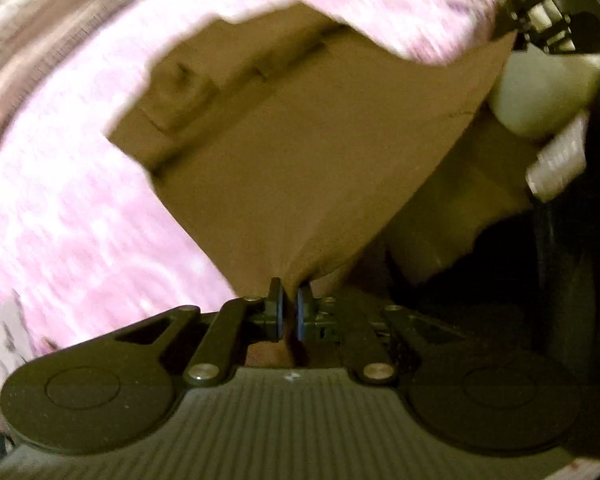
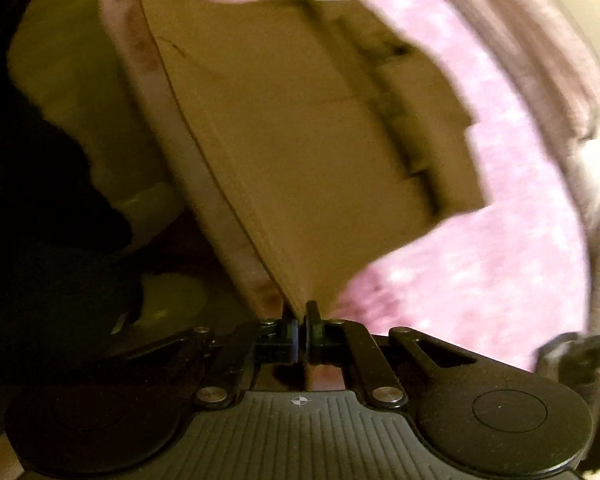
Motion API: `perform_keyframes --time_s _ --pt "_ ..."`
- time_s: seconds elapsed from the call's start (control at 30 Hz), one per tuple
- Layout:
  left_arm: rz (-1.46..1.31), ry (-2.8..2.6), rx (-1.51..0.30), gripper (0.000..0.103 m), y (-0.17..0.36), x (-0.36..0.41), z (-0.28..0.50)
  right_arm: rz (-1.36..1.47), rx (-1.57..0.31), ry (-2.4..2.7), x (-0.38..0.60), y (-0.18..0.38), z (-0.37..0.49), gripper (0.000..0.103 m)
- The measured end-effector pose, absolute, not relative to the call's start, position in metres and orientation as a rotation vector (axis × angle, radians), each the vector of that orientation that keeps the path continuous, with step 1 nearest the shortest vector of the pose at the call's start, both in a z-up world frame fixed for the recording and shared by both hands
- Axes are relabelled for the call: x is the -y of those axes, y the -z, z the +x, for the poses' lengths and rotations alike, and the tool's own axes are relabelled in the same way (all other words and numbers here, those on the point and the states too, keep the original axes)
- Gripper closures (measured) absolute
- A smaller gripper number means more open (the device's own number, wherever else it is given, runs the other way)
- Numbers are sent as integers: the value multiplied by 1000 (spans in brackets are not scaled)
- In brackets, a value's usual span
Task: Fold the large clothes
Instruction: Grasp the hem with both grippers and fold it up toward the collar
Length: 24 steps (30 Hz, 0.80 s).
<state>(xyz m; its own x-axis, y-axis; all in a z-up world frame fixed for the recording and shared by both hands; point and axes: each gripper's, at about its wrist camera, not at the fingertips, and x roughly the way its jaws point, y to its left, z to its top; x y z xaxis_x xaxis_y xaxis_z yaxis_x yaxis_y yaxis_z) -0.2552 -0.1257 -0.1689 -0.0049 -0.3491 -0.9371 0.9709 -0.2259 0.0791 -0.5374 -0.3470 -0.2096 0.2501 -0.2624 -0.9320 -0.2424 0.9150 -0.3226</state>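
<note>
Over pink bedding [image 1: 60, 220], brown garment [image 1: 300, 160] pinched in left tool [image 1: 288, 304], right tool [image 2: 302, 320]

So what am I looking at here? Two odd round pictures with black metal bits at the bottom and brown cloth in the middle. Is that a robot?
There is no robot arm: a person carries a hand-held gripper in each hand, and each has a wide-angle camera looking along its two fingers. One picture comes from the left gripper, the other from the right gripper. The black parts at the bottom are the tools themselves. Each gripper is shut on an edge of the same brown garment, which fans out from the fingers and spreads over a pink patterned cover. At the top right of the left picture you can make out part of the other gripper. Both pictures are blurred, so what kind of garment it is cannot be told.
</note>
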Motion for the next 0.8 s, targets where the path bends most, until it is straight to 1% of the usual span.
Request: perform_keyframes --time_s 0.17,0.3,0.43,0.5,0.7,0.8 --pt "1029 1486 -679 99 126 207 -196 -509 -1259 103 416 165 -467 103" --pt "1026 1480 -655 99 117 285 -155 -554 -1268 121 473 156 -411 103" --pt "1056 1453 -690 99 141 349 -120 -543 -1299 95 528 163 -357 103" --pt "1057 1433 -745 99 157 371 -104 -527 -1319 65 551 177 -335 103" --pt "1073 1374 -877 99 209 418 -62 -440 -1343 -2 621 223 -284 103" --pt "1092 1357 -913 99 229 442 -49 -391 -1353 -21 653 242 -258 103"
